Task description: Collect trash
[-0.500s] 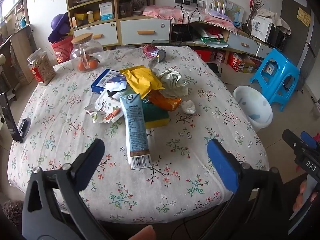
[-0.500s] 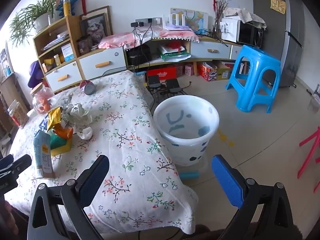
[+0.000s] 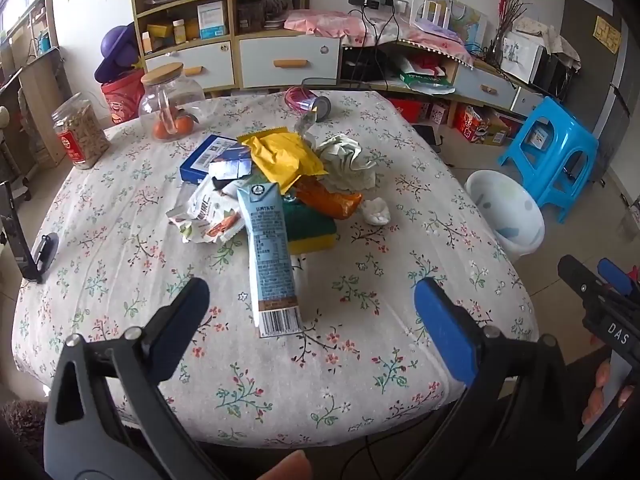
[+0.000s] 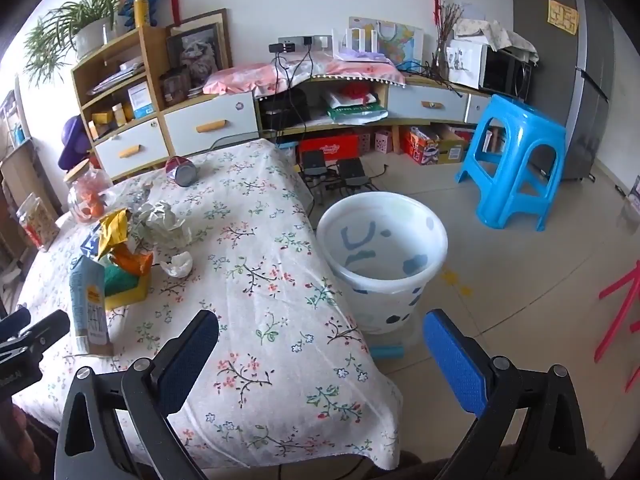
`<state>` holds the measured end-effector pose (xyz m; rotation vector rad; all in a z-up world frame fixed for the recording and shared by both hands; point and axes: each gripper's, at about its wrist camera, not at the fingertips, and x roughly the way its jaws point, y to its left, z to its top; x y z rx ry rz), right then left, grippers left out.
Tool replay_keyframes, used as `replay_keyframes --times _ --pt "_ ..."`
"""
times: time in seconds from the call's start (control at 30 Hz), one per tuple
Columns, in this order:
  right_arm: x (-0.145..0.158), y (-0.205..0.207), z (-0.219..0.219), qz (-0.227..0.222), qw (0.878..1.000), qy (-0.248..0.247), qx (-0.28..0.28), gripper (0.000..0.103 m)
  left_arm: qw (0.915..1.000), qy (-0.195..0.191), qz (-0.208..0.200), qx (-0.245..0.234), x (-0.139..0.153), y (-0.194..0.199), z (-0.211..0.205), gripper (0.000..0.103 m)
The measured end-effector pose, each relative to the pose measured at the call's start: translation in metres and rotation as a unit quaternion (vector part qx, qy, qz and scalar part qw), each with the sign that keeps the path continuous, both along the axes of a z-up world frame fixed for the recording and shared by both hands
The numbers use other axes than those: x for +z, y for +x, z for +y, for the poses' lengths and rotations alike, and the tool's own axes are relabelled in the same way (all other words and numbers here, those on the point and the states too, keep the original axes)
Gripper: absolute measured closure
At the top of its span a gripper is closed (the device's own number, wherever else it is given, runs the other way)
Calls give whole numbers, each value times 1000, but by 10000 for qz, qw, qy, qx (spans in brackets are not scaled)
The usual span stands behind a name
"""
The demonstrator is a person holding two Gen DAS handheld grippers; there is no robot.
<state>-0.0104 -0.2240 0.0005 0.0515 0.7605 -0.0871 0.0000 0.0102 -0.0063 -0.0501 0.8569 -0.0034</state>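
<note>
Left claw point(image 3: 312, 300) (gaping) above milk carton point(image 3: 272, 256).

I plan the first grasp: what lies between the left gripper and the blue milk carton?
Only bare flowered tablecloth, as the left wrist view shows. The left gripper is open, and the blue milk carton lies just ahead of it.

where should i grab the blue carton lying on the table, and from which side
Grip the carton across its narrow width near the barcode end, coming from the near table edge. It lies flat and lengthwise toward the left gripper, that end clear of the pile; its far end leans on a sponge.
</note>
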Motion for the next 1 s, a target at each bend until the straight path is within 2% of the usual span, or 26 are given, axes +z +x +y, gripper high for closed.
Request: replay_keyframes --times 1.0 --pt "1 0 3 -12 10000 -11 26 0 9999 18 78 103 -2 3 -2 1"
